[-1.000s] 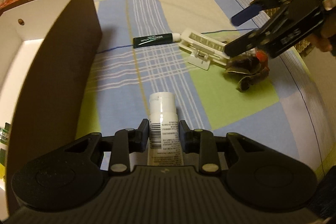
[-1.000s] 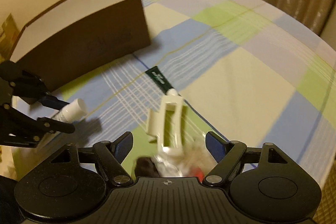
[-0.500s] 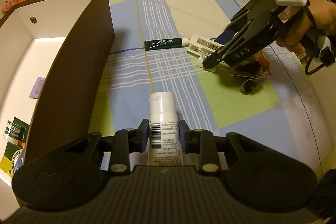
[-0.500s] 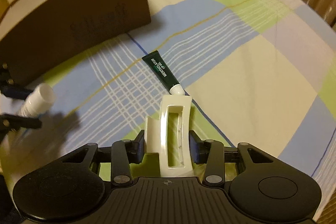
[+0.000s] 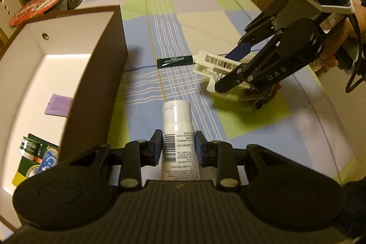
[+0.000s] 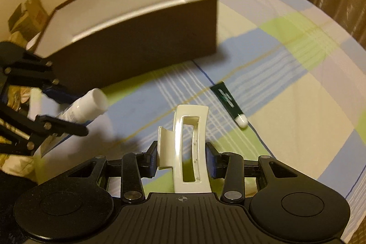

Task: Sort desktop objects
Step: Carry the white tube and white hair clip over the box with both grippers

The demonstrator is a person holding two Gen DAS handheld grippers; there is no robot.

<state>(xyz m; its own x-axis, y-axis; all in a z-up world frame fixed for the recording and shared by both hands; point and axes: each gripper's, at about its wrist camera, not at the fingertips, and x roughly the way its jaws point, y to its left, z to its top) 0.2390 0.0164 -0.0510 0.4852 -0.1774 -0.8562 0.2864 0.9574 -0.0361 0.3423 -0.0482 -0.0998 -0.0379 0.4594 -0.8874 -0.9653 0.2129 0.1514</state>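
Both pairs of fingers pinch: the left gripper point(image 5: 178, 144) clamps a white tube point(image 5: 177, 129), the right gripper point(image 6: 181, 158) a stiff, light, slick hair clip point(image 6: 188, 141), both held above the cloth. Right beside the tube, the brown box point(image 5: 100, 74) stands open with room inside; only 1 small green tube point(image 6: 228, 102) lies on open cloth.

A checked tablecloth point(image 5: 183, 22) carries a brown box point(image 5: 100, 74), green tube point(image 5: 175, 60) and crumpled wrapper point(image 5: 263, 95).

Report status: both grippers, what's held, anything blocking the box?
Left gripper shut on white bottle. Right gripper shut on white hair clip. Green tube loose on cloth. Box open, nothing blocking.
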